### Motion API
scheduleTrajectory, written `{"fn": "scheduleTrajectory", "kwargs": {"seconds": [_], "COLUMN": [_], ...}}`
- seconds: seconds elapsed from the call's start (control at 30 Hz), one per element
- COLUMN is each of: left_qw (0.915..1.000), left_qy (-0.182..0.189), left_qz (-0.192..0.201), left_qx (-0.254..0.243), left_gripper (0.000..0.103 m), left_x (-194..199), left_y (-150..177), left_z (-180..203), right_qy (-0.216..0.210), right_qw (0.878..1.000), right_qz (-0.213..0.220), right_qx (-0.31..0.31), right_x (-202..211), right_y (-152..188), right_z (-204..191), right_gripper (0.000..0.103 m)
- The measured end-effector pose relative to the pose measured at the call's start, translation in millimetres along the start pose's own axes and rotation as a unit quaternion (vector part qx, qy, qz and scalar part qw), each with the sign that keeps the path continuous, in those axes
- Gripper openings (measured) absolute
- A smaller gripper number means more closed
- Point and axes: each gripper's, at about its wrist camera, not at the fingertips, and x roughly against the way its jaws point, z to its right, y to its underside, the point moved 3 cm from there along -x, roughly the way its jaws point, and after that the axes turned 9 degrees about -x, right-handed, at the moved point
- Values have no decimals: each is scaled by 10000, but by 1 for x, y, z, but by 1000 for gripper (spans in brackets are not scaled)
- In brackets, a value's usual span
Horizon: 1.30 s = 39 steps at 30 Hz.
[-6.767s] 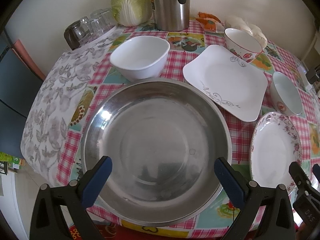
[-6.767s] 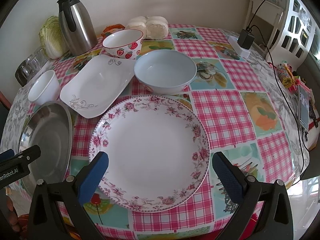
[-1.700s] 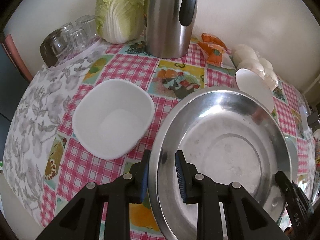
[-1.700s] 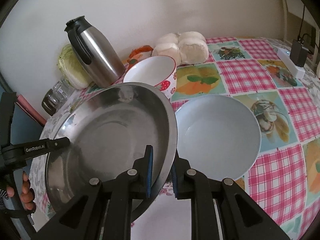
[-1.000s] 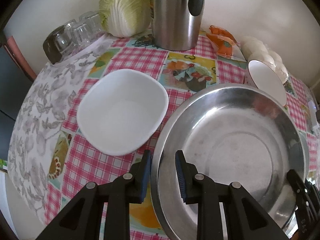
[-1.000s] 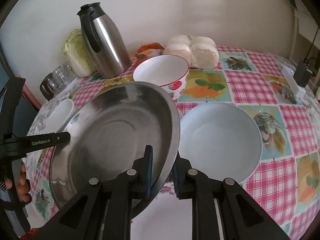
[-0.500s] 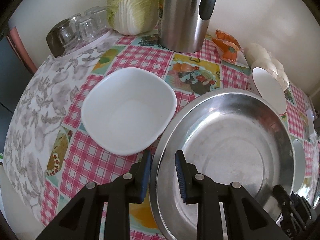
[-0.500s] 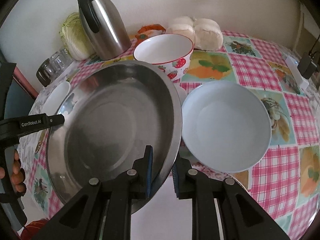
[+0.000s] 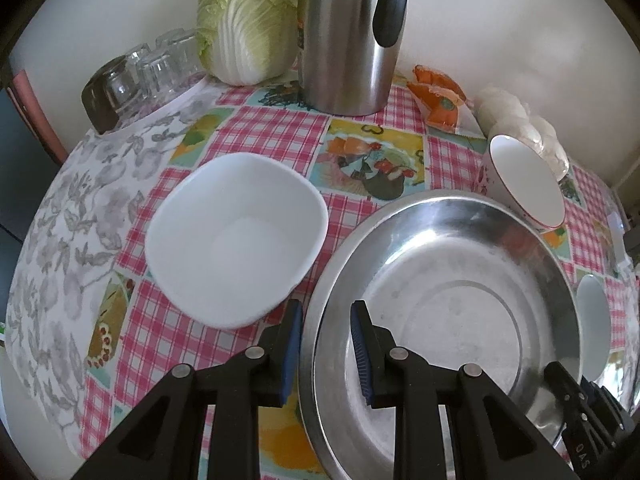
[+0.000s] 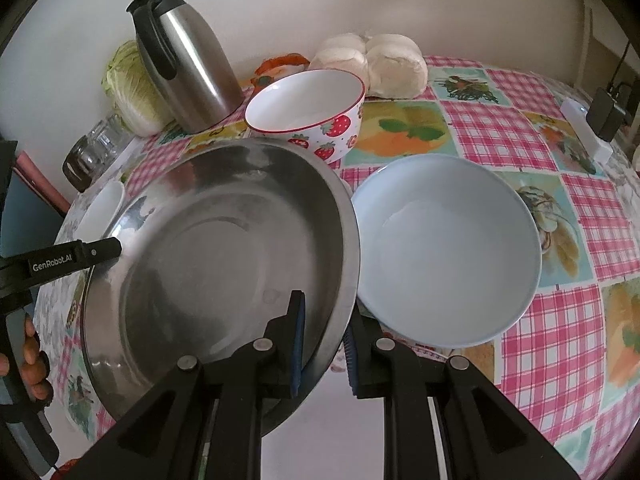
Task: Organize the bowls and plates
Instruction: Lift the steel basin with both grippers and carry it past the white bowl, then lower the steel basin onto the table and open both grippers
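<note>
We have the steel basin (image 9: pixel 444 316) carried between two tools, one on each side of its rim. The left tool (image 9: pixel 326 354) is clamped on the near-left rim, one pad outside the wall and one inside. The right tool (image 10: pixel 322 342) is clamped on the opposite rim in the same way. Our reading: the basin is too wide and shallow for one pinch, so two opposed grips keep it from swinging.

The basin sits slightly tilted in the right wrist view, and we cannot tell whether its base touches anything below.

Just ahead and to the left of the left tool stands the white square bowl (image 9: pixel 236 236) on the bench (image 9: pixel 256 132), close to the basin's rim but apart from it. Just right of the right tool sits the pale blue bowl (image 10: pixel 444 248), nearly touching the basin. Beyond the basin stands the strawberry bowl (image 10: pixel 308 112).

Something white and flat shows under the right tool; probably a plate, so we judge the basin is being stacked onto it.

Risk: a thin rim in narrow pads may slip if either hand twists.
</note>
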Motion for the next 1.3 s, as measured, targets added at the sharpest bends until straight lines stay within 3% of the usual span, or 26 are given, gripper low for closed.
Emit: {"fn": "scheduleTrajectory", "kwargs": {"seconds": [0.23, 0.37, 0.57, 0.7, 0.83, 0.97, 1.13, 1.2, 1.3], "left_qw": [10000, 9996, 9991, 9988, 9990, 9992, 9990, 9990, 9989], "left_qy": [56, 240, 333, 398, 320, 279, 320, 327, 345], "left_qz": [38, -96, -171, -166, -157, -115, 68, 156, 215], "left_qx": [-6, 109, 175, 250, 256, 275, 300, 275, 236], "left_gripper": [31, 33, 45, 63, 73, 82, 103, 103, 103], "left_x": [-1, -2, 2, 10, 17, 22, 33, 38, 43], "left_y": [-1, 2, 8, 14, 21, 29, 38, 43, 52], "left_z": [2, -1, -3, -4, -5, -7, -5, -2, 2], "right_qy": [58, -63, -6, 56, 170, 239, 272, 290, 290], "right_qw": [10000, 9999, 9999, 9999, 9998, 9996, 9994, 9993, 9992], "right_qz": [-44, -126, -143, -72, 30, 81, 158, 205, 222], "right_qx": [32, -41, 26, 95, 117, 119, 111, 145, 166], "right_x": [0, 1, 9, 20, 30, 36, 45, 49, 54], "right_y": [1, 1, 3, 4, 5, 10, 18, 21, 26], "right_z": [0, 0, -2, -4, -4, -1, 1, 1, 0], "right_gripper": [20, 34, 35, 37, 56, 65, 73, 80, 81]}}
